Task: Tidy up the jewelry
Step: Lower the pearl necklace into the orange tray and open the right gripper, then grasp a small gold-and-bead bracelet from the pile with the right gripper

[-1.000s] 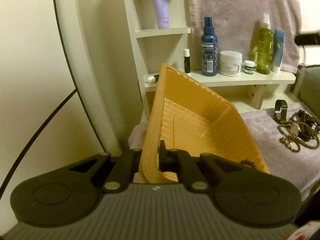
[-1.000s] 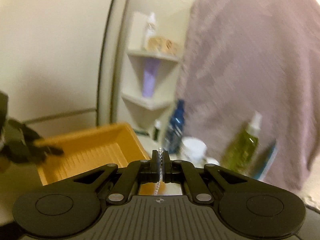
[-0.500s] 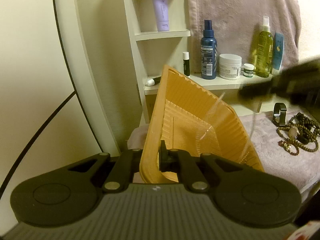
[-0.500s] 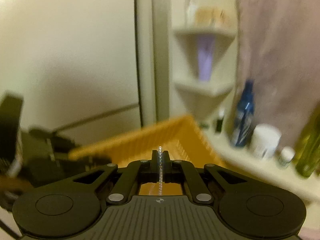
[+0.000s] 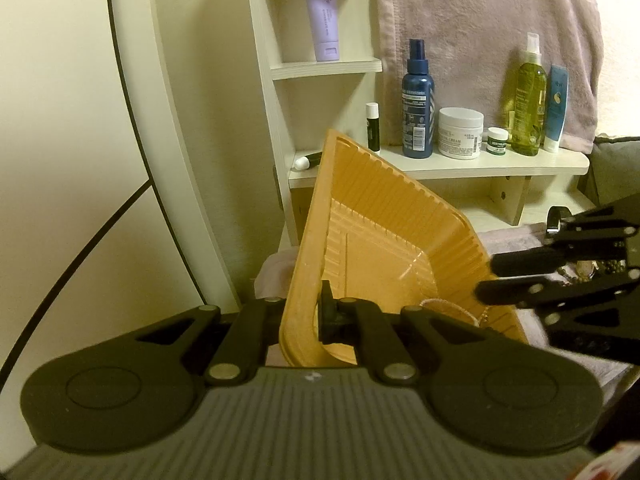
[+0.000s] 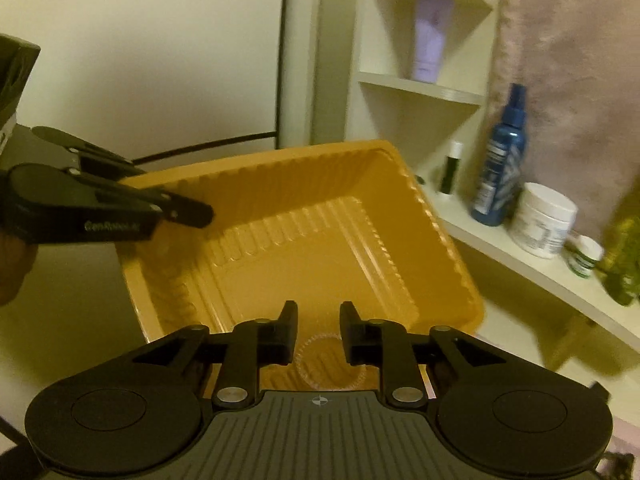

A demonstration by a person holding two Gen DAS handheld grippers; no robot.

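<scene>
We pinch the near rim of the thin, flexible ribbed orange plastic tray (image 5: 384, 240) with our clenched left gripper (image 5: 304, 316), while our right gripper (image 6: 318, 320) hangs released above the light, slippery clear beaded bracelet (image 6: 328, 364) lying inside.

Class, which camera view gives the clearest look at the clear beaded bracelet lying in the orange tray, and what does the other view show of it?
The right wrist view: the bracelet shows as a nearly whole ring on the orange tray floor, between the open jaws. The left wrist view catches only a thin arc of it, partly behind the gripper linkage.
</scene>
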